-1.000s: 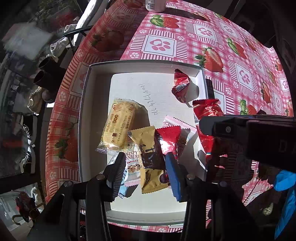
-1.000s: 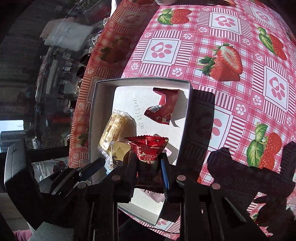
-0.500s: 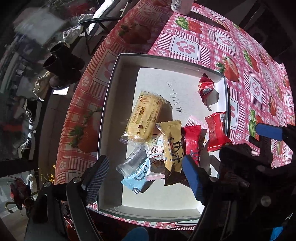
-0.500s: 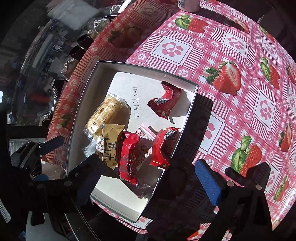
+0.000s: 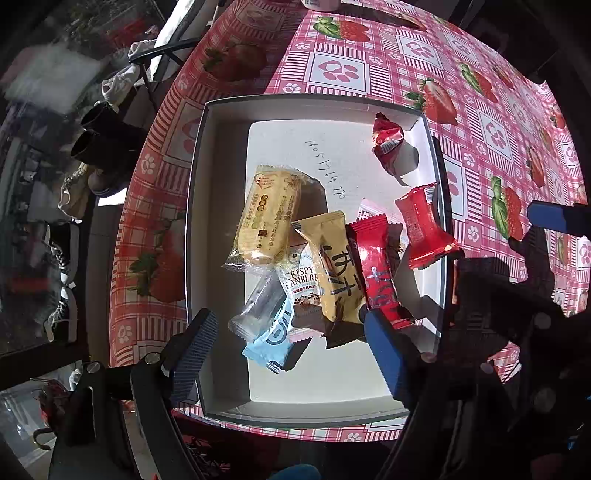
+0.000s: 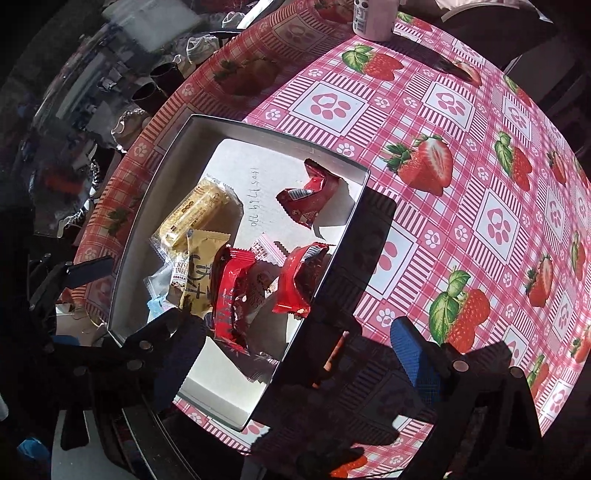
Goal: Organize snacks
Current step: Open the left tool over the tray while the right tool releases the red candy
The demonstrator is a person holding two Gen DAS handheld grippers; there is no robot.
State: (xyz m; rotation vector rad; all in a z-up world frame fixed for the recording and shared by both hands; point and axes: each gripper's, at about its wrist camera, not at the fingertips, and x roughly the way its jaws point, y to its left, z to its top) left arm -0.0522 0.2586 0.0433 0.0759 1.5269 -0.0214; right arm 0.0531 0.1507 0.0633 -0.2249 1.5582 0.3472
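A shallow white box sits on the strawberry tablecloth and holds several snack packets: a yellow biscuit pack, a tan bar, a red bar, a red packet by the right wall, a red candy at the far right corner, and a light blue packet. My left gripper is open above the box's near end. My right gripper is open and empty over the box's right wall.
The red and pink tablecloth stretches to the right and far side. A white bottle stands at the far edge. Shoes and dark cups lie on the floor to the left beyond the table edge.
My right gripper opened and let go of the red packet, which now lies in the box by its right wall. Both grippers pulled back and up; the left one opened wider.
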